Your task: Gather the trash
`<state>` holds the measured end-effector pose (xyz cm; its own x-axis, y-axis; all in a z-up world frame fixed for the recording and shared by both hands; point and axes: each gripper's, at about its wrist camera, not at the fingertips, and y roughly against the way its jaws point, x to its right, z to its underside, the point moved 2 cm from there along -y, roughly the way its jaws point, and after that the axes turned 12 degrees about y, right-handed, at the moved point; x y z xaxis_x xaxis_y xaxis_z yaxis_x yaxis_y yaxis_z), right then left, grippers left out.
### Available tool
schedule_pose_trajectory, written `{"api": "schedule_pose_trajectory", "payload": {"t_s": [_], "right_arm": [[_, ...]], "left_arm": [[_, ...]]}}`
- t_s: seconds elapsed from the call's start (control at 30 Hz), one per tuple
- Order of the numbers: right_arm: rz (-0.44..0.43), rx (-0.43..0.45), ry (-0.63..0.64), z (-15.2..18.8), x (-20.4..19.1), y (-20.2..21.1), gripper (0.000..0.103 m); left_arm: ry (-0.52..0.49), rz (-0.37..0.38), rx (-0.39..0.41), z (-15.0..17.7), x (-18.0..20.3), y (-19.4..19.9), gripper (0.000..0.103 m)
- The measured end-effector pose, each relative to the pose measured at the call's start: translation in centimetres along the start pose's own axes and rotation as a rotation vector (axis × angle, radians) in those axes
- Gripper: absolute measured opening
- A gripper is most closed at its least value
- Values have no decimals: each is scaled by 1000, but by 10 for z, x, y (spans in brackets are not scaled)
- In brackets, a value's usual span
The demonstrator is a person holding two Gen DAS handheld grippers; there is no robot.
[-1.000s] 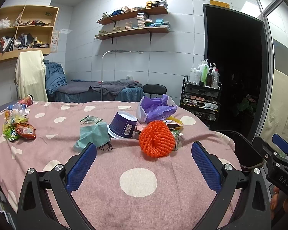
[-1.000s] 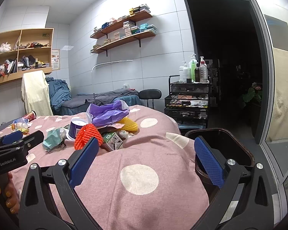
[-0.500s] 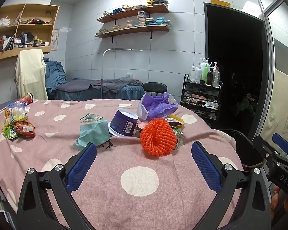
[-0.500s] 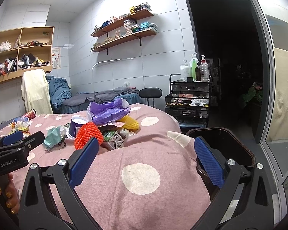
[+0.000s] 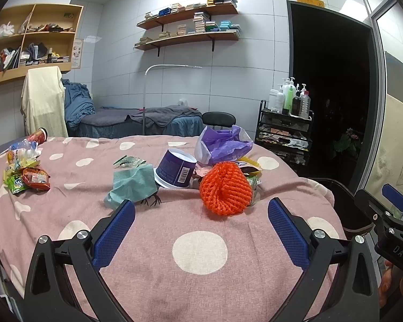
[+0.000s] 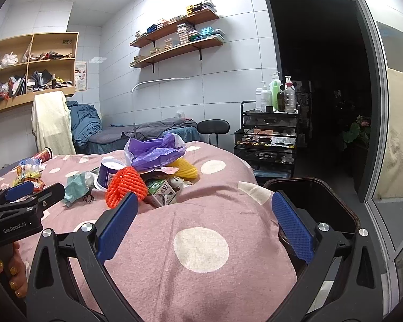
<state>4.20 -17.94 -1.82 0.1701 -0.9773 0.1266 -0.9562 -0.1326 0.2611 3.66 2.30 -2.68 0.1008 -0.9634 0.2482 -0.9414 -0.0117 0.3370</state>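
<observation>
Trash lies on a pink polka-dot bed cover (image 5: pixel 201 268): an orange foam net (image 5: pixel 224 189), a purple tub (image 5: pixel 177 171) on its side, a teal tissue (image 5: pixel 133 185), a purple plastic bag (image 5: pixel 223 145) and snack wrappers (image 5: pixel 27 178) at the left. My left gripper (image 5: pixel 201 230) is open and empty, short of the orange net. My right gripper (image 6: pixel 205 226) is open and empty over the cover, with the orange net (image 6: pixel 127 185) ahead to the left. A dark bin (image 6: pixel 317 204) stands beside the bed on the right.
A yellow foam net (image 6: pixel 184 167) and small cartons (image 6: pixel 161 190) lie behind the orange net. A black trolley with bottles (image 6: pixel 268 134) and a black stool (image 6: pixel 213 127) stand beyond the bed. A second bed (image 5: pixel 139 123) is along the back wall.
Both grippers have drifted slightly; the trash pile sits a little higher in the left view. Both stay open and empty.
</observation>
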Motion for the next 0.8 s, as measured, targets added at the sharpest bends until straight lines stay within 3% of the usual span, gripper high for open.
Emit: {"api": "schedule_pose_trajectory", "payload": {"t_s": [0.4, 0.53, 0.8], "right_arm": [[-63, -58, 30, -2, -12, -17, 98], [-148, -107, 61, -7, -24, -37, 98], [-359, -251, 36, -20, -53, -96, 98]], "left_arm": [[-9, -18, -38, 3, -11, -11, 98], [-15, -45, -108, 4, -26, -28, 98], [-79, -102, -161, -7, -59, -59, 98]]}}
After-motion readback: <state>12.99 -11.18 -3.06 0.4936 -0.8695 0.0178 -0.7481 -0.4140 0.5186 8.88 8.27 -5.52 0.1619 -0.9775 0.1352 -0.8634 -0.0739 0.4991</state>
